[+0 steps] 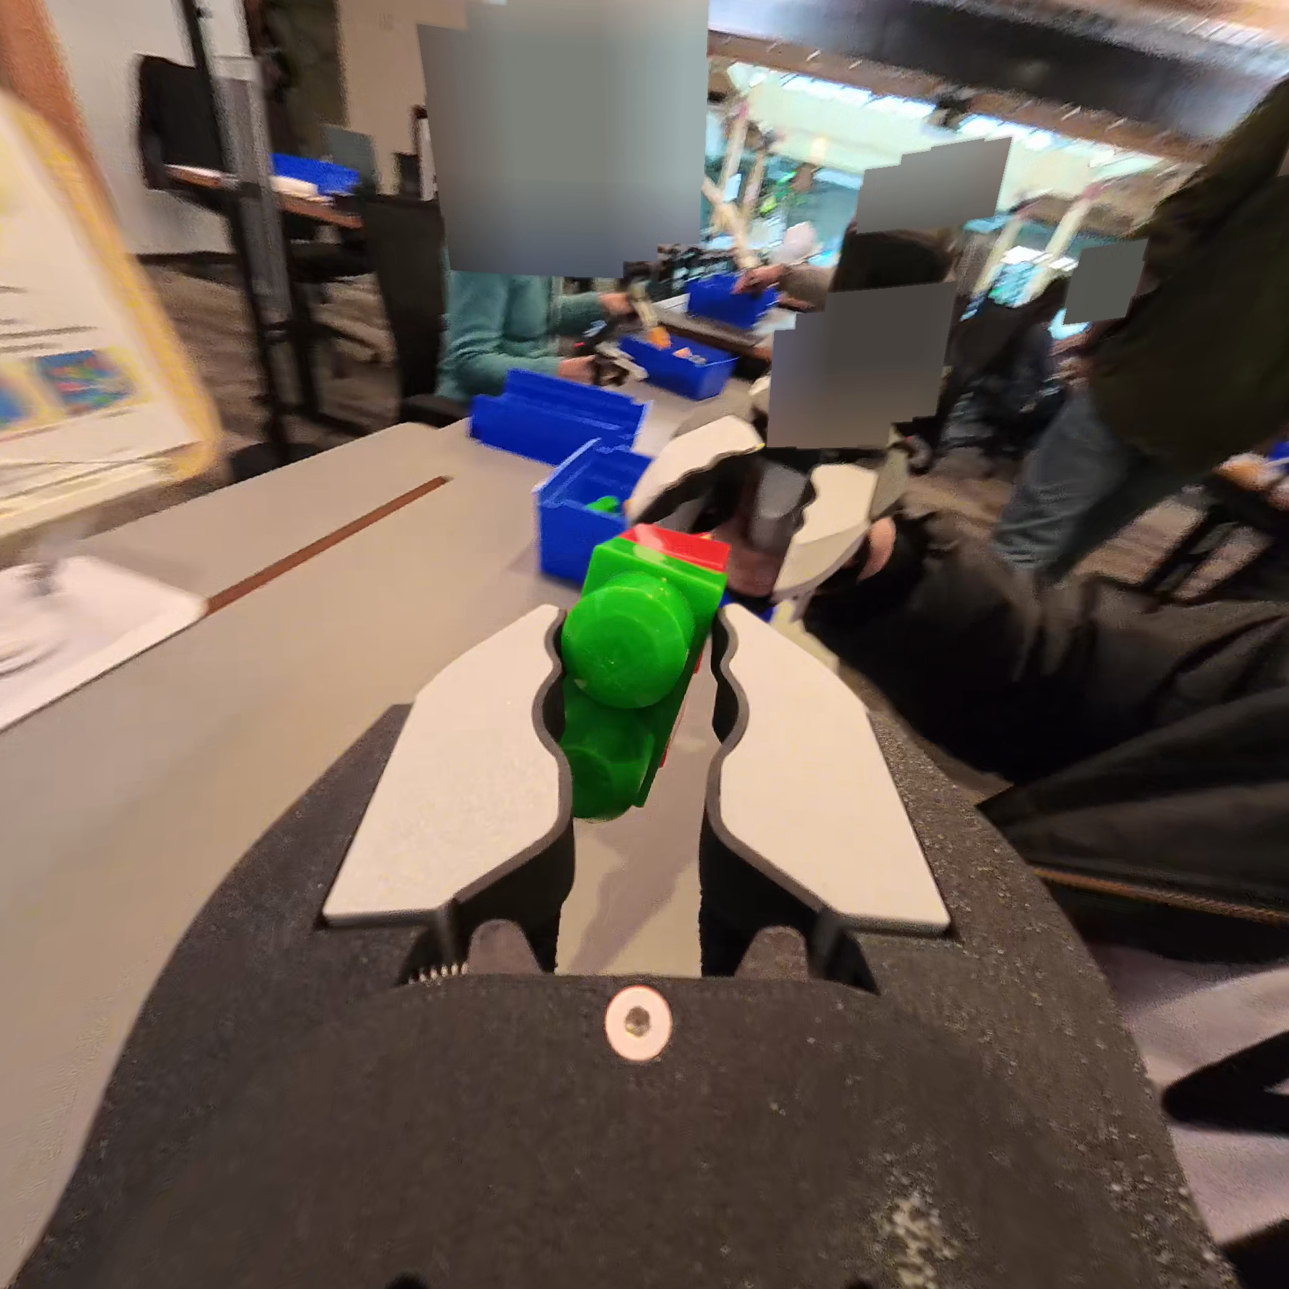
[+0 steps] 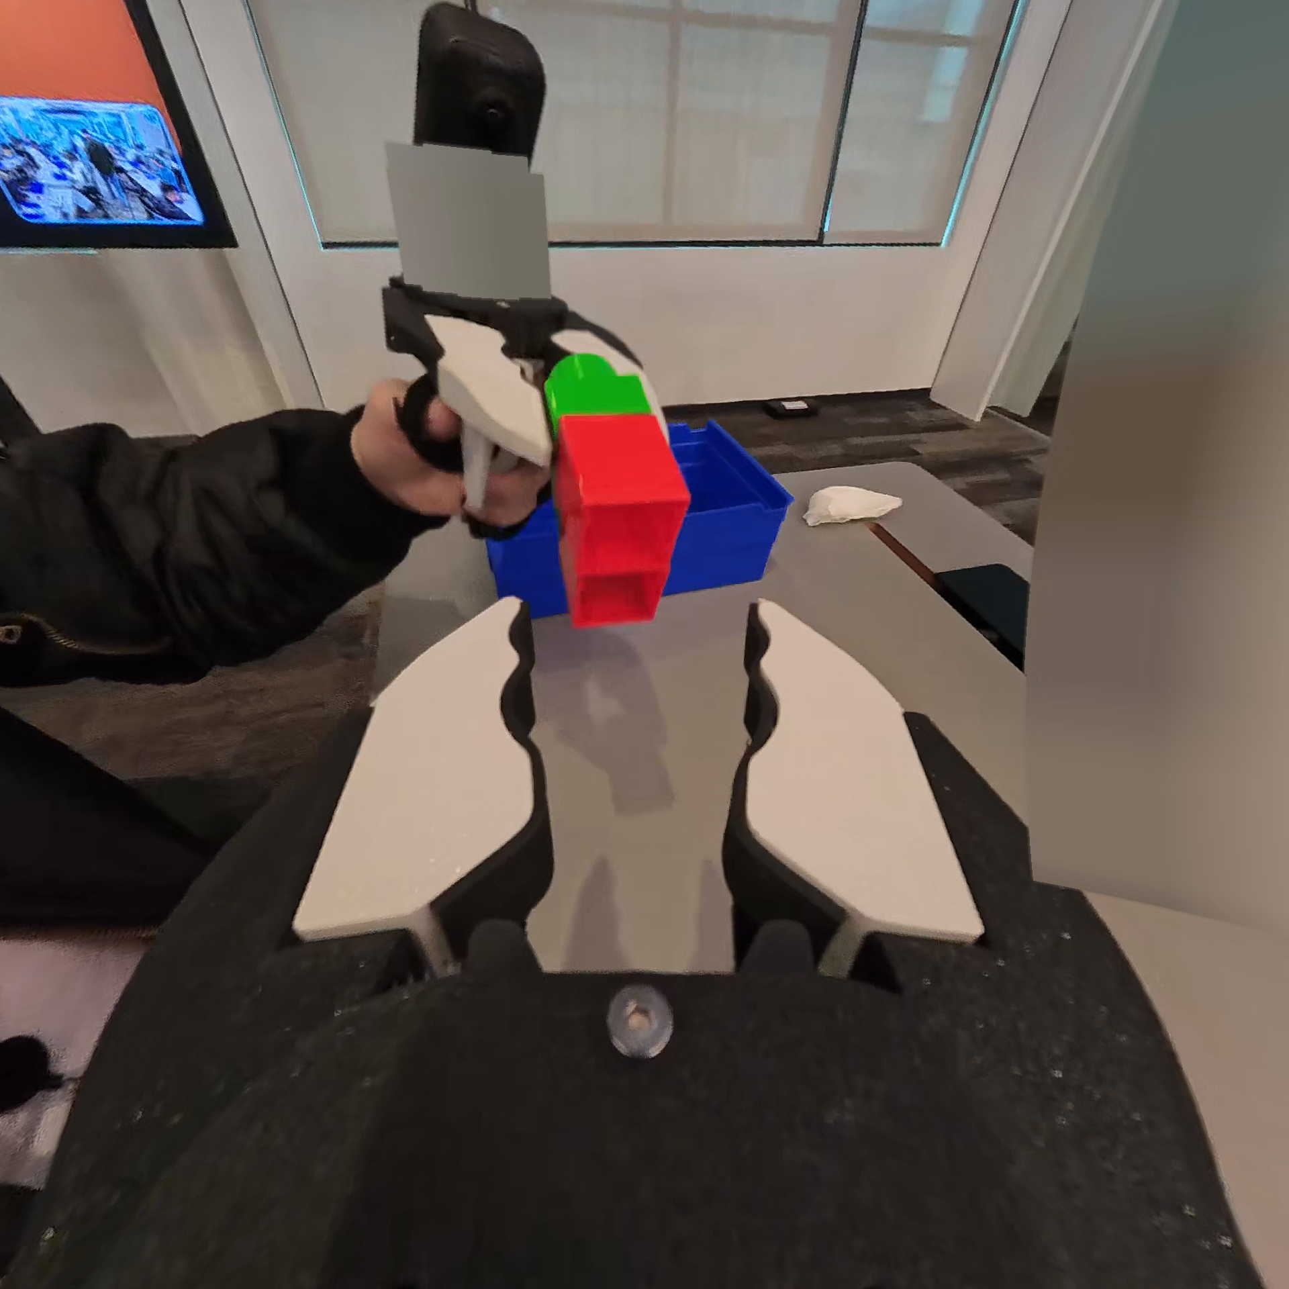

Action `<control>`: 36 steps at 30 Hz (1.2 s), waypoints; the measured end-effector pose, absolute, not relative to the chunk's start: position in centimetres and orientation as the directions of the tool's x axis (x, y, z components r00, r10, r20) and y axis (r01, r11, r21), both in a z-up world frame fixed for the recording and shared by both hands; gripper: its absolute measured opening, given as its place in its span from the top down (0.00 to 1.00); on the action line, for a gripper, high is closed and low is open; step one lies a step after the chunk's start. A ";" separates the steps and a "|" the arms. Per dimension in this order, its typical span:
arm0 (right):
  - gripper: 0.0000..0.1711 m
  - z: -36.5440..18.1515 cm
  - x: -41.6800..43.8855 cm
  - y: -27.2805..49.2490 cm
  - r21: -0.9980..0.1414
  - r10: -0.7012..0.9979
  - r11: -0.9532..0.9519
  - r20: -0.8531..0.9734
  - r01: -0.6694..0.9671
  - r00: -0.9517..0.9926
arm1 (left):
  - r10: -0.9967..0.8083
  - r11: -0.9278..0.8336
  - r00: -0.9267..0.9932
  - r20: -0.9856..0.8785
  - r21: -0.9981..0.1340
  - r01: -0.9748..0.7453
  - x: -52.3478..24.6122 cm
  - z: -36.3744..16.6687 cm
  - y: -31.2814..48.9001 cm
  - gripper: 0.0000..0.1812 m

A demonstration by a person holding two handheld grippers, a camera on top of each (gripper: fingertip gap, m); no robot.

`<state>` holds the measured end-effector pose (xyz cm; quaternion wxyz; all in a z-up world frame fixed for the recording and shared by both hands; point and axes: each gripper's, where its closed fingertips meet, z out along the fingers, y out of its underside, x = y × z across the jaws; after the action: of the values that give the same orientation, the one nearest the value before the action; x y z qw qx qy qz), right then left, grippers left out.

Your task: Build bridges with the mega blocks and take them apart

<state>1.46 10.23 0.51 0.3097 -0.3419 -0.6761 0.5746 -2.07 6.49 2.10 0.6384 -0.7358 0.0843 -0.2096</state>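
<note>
Above grey table (image 2: 872, 628) | left tongs (image 1: 638, 628) pinch studded green block (image 1: 628, 656) | right tongs (image 2: 638, 621) spread

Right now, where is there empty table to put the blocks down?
Bare grey table lies under the right gripper, in front of the blue bin. Another free patch sits between the bin and the white cloth. The bin side is crowded.

The left tongs (image 1: 638, 687) are raised off the table and closed on a green block (image 1: 631, 669), gripped by a bare hand (image 2: 425, 464) in a black sleeve (image 2: 195, 530), while the right tongs (image 2: 638, 628) face them with jaws spread wide and nothing between.
</note>
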 end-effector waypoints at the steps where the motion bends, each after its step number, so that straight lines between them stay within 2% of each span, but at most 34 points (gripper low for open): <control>1: 0.65 0.6 1.9 10.5 -0.986 0.825 0.127 0.046 0.106 -0.563 | -0.430 -0.161 0.873 0.229 -0.971 0.175 -0.6 2.3 7.4 0.78; 6: 0.66 0.5 5.0 11.8 -0.985 0.817 0.107 0.012 0.132 -0.576 | -0.541 -0.175 0.797 0.270 -0.963 0.207 4.7 1.8 11.5 0.78; 8: 0.78 -0.1 6.2 12.6 -0.981 0.806 0.098 -0.020 0.167 -0.591 | -0.561 -0.193 0.775 0.292 -0.956 0.221 6.1 1.5 12.8 0.78; 16: 0.80 -0.6 8.9 15.1 -0.982 0.784 -0.031 -0.140 0.188 -0.605 | -0.578 -0.203 0.757 0.307 -0.952 0.231 8.6 0.8 15.3 0.79; 26: 0.80 -1.5 9.9 16.1 -0.981 0.772 -0.037 -0.148 0.188 -0.618 | -0.573 -0.217 0.750 0.330 -0.944 0.249 8.9 0.2 15.6 0.80; 29: 0.80 -0.8 11.2 18.8 -0.983 0.800 -0.094 -0.168 0.157 -0.576 | -0.543 -0.119 0.756 0.366 -0.924 0.362 5.3 2.2 14.5 0.80; 32: 0.79 -1.4 13.4 22.4 -0.982 0.867 -0.031 -0.120 0.189 -0.483 | -0.508 -0.164 0.783 0.359 -0.933 0.321 4.1 1.3 13.8 0.80; 34: 0.79 -2.0 15.7 27.1 -0.969 0.940 0.045 -0.041 0.243 -0.338 | -0.491 -0.189 0.801 0.343 -0.939 0.287 3.9 0.5 13.3 0.80; 36: 0.79 -3.2 18.7 33.2 -0.944 0.985 0.035 -0.022 0.327 -0.170 | -0.492 -0.198 0.805 0.332 -0.943 0.268 3.9 0.0 12.6 0.80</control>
<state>18.73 33.18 -3.18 0.3664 -0.5299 -0.6190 0.4493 3.94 12.58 0.01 0.6284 -0.7124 0.0785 -0.3023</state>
